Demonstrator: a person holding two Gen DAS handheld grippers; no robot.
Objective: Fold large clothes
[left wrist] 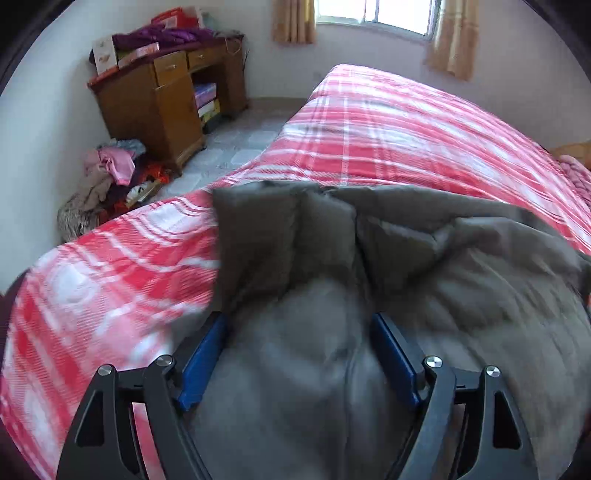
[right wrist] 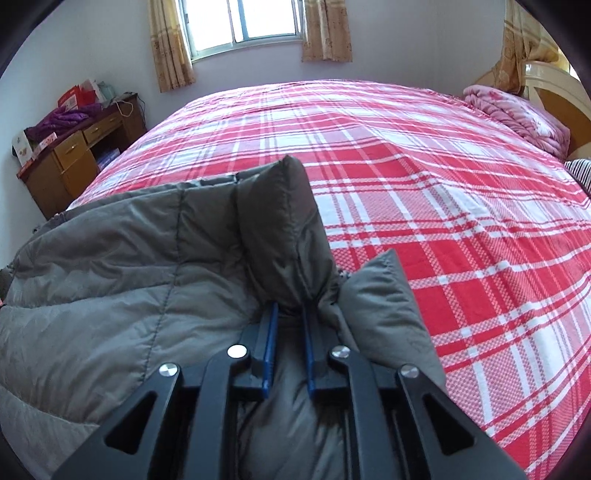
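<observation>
The right gripper (right wrist: 289, 314) is clamped on a bunched fold of the grey padded jacket (right wrist: 122, 251); its blue fingertips (right wrist: 272, 332) are half buried in the cloth. The left gripper (left wrist: 297, 325) stands wide apart with jacket fabric bulging between its fingers, blurred. The jacket lies on the red checked bedspread (right wrist: 424, 177). Beyond, a wooden desk (left wrist: 162, 99) and a window (right wrist: 243, 22) cut off by the top edge.

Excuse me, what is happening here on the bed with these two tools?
A person is folding a grey padded jacket on a bed with a red plaid cover, holding one gripper in each hand. The right gripper is shut on a bunched fold of the jacket. The left gripper is open, its jaws wide apart around another part of the jacket. The jacket is still rumpled, not yet folded flat.
</observation>
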